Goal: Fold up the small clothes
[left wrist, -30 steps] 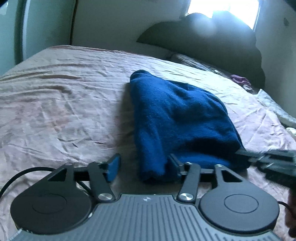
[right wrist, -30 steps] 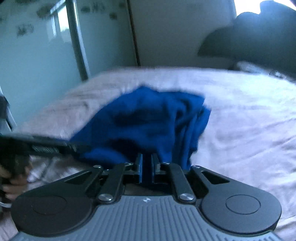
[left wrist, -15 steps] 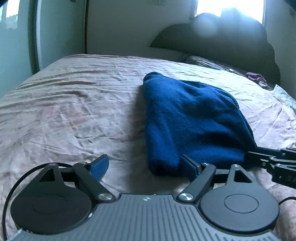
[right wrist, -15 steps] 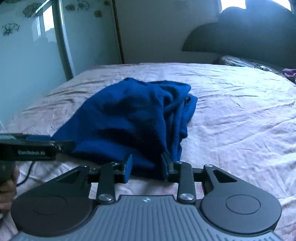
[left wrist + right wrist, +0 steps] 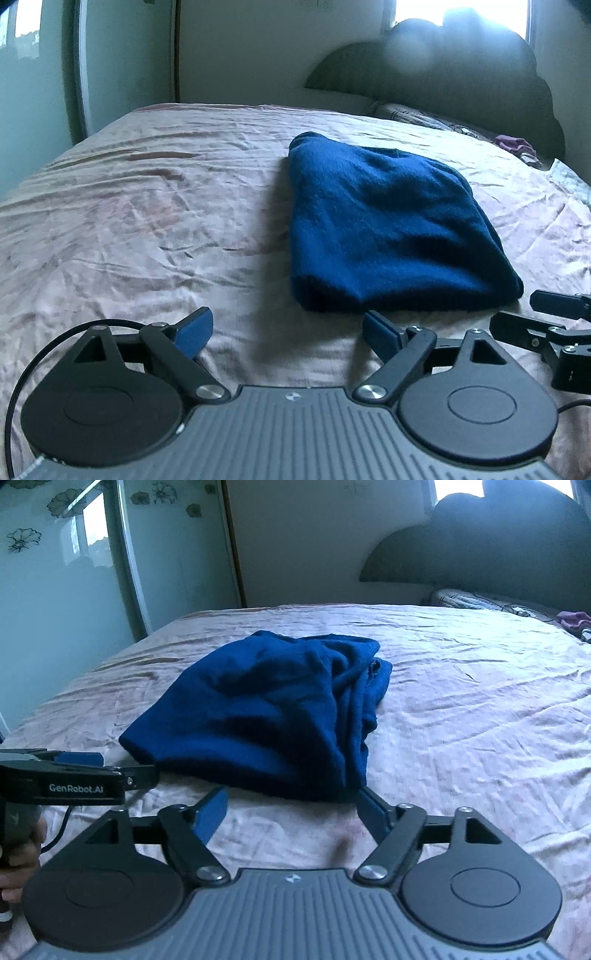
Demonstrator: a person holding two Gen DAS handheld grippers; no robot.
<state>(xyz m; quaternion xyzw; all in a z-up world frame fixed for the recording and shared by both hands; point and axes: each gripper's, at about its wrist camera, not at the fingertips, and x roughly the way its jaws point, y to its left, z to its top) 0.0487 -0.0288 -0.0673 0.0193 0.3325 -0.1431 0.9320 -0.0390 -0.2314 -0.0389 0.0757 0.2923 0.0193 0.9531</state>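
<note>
A dark blue knitted garment (image 5: pixel 384 229) lies folded on the pink bedsheet (image 5: pixel 147 221). Its bunched edges show on the right side in the right wrist view (image 5: pixel 266 716). My left gripper (image 5: pixel 288 326) sits just short of the garment's near edge. Its jaws are opening and only bare sheet lies between them. My right gripper (image 5: pixel 293 805) is at the garment's near right corner. Its jaws are also opening, with nothing held; its right fingertip (image 5: pixel 369 806) is close against the cloth. Each gripper shows in the other's view: the right (image 5: pixel 546 317) and the left (image 5: pixel 74 771).
A dark headboard (image 5: pixel 461 85) and a pillow (image 5: pixel 476 600) stand at the far end of the bed. A small purple cloth (image 5: pixel 572 620) lies at the far right. A wardrobe with glass doors (image 5: pixel 55 602) runs along the left. A hand (image 5: pixel 18 853) holds the left gripper's handle.
The right gripper was shut on the garment's near edge, then let go and spread wide. The left gripper widened and drew back off the cloth. The garment settled flat.
</note>
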